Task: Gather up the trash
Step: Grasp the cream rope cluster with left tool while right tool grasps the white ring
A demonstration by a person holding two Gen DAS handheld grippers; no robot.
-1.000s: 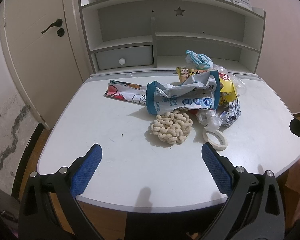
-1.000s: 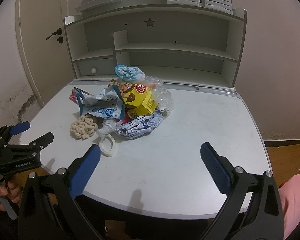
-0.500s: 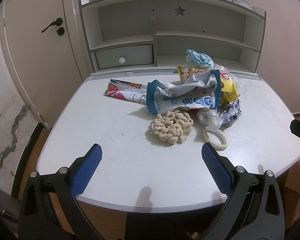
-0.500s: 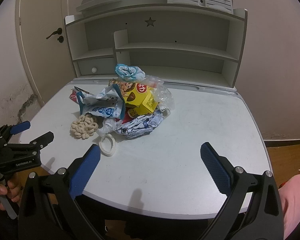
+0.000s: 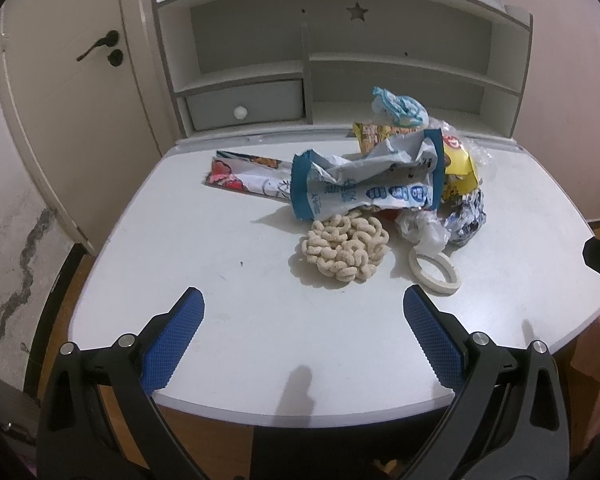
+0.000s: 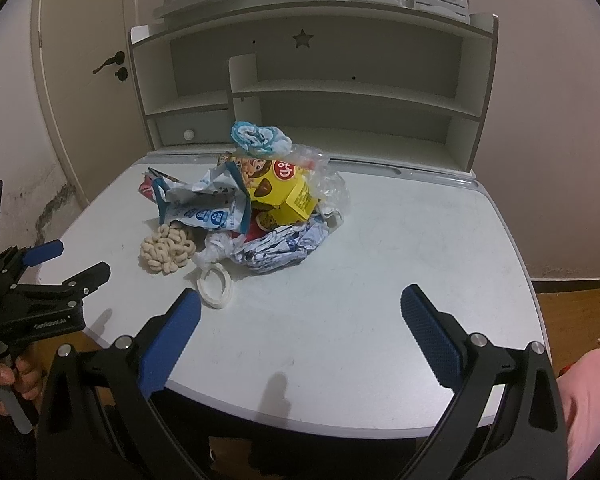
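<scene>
Both tools are spread wide and hold nothing. The left tool hangs over the near edge of the white bench, its blue pads well apart. The trash lies ahead of it and a little to its right: closest is a heap of pale puffed snack rings, with a white tape ring just beside it on the right. Beyond the rings lies a crumpled blue-and-white wrapper, which touches them, and a flat printed packet reaches out from under it to the left.

The right tool also hovers over the near edge, empty. The pile sits ahead of it and to its left. A yellow snack box rests on top, with clear plastic behind it and a crumpled silver foil wrapper in front. A blue-and-white wad crowns the far side. The tape ring lies just ahead of this tool's left pad.

A shelf unit stands at the bench's far edge.
</scene>
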